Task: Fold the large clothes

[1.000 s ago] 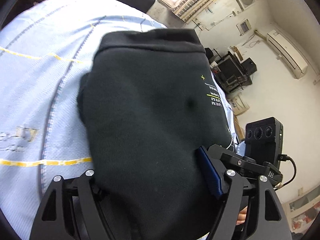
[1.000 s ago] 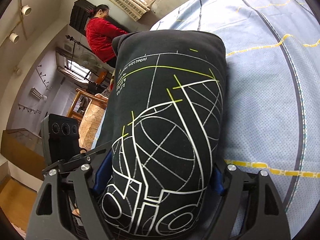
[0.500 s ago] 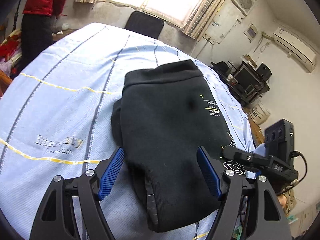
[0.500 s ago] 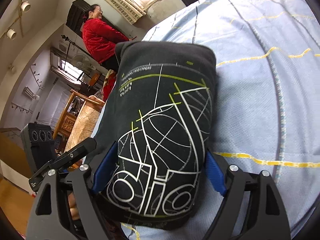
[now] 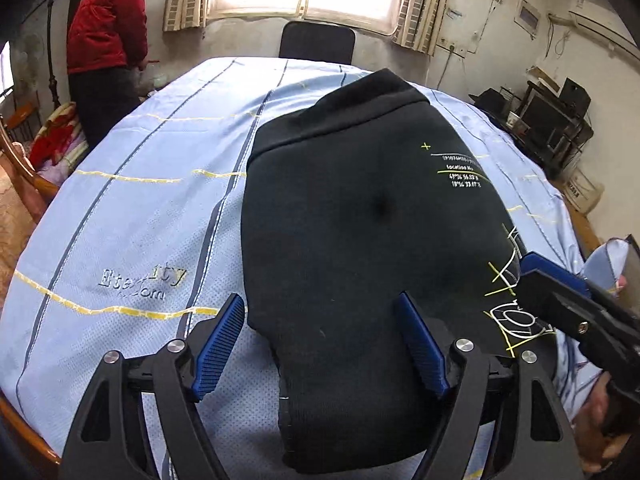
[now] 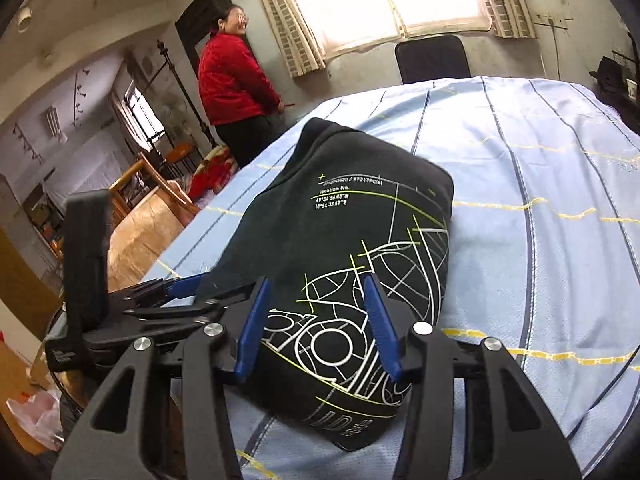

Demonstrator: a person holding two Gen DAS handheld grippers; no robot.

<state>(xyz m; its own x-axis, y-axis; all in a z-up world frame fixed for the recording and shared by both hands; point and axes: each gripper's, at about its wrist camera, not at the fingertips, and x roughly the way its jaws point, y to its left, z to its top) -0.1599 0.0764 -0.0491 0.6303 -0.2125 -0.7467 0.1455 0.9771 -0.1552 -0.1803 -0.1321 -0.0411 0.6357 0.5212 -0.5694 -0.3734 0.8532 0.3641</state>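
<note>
Both grippers have backed away and lifted off the folded black sweatshirt (image 5: 360, 240), which lies flat on the blue striped sheet (image 5: 140, 208). Left gripper (image 5: 320, 344): released, jaws wide, straddling the near left edge without pressing it. Right gripper (image 6: 316, 324): jaws have just been closing, pads clear of the cloth, empty above the printed corner. Bystander in red jacket (image 6: 234, 80) stands well apart. Judgement: fold looks complete, only 1 neat bundle left.

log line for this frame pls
black printed folded garment flat on light blue striped sheet | left gripper open, clear | right gripper open, jaws just narrowed, gripping nothing
</note>
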